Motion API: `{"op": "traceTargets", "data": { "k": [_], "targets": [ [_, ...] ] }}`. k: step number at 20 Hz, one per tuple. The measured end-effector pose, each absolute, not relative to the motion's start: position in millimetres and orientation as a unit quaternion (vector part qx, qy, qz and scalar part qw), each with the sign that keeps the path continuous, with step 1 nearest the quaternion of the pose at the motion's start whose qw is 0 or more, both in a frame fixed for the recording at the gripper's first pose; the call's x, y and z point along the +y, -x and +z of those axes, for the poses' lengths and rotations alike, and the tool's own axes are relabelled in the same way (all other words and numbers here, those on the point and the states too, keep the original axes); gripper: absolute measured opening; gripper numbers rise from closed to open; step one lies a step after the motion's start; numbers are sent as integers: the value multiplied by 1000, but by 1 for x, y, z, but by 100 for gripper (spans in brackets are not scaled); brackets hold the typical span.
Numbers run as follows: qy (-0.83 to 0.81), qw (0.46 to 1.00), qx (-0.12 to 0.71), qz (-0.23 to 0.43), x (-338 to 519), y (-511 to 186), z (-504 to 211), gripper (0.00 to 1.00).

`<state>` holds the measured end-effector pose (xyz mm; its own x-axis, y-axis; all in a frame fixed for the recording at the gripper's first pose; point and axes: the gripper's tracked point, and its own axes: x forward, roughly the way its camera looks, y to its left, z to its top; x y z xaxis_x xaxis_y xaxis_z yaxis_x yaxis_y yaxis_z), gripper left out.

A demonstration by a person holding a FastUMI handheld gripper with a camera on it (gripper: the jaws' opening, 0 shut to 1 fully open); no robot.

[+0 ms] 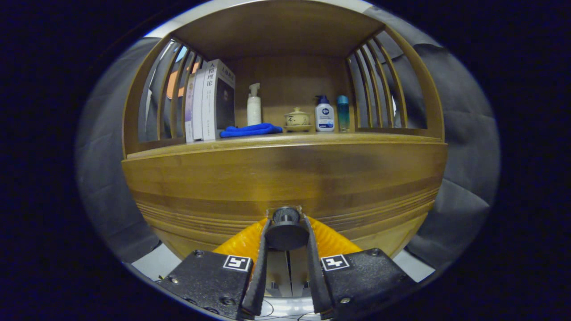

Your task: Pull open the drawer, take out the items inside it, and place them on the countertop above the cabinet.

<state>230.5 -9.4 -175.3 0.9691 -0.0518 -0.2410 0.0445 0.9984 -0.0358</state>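
Observation:
A wooden cabinet's drawer front [285,178] fills the space ahead of me, with a round dark knob [286,229] at its lower middle. My gripper [286,232] is shut on that knob, one finger pressing each side of it. The drawer looks closed or barely out; its inside is hidden. Above the drawer runs the countertop [366,137], a shelf recess with slatted wooden sides.
On the countertop stand several books [209,102] at the left, a blue cloth [250,130], a white pump bottle [254,106], a small lidded tea bowl [297,119], a white lotion bottle [324,115] and a teal bottle [342,112]. Grey cloth hangs either side.

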Motion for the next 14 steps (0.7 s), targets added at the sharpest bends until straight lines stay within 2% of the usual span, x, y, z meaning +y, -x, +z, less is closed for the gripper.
{"op": "traceTargets", "data": {
  "k": [2,5,8,14],
  "targets": [
    [12,992,122,-27,-10,-231,-175,44],
    [22,994,105,-33,-9,-230,-164,53],
    [40,993,103,-29,-8,-231,-162,53],
    [35,992,116,-27,-7,-230,-162,41]
  ]
}}
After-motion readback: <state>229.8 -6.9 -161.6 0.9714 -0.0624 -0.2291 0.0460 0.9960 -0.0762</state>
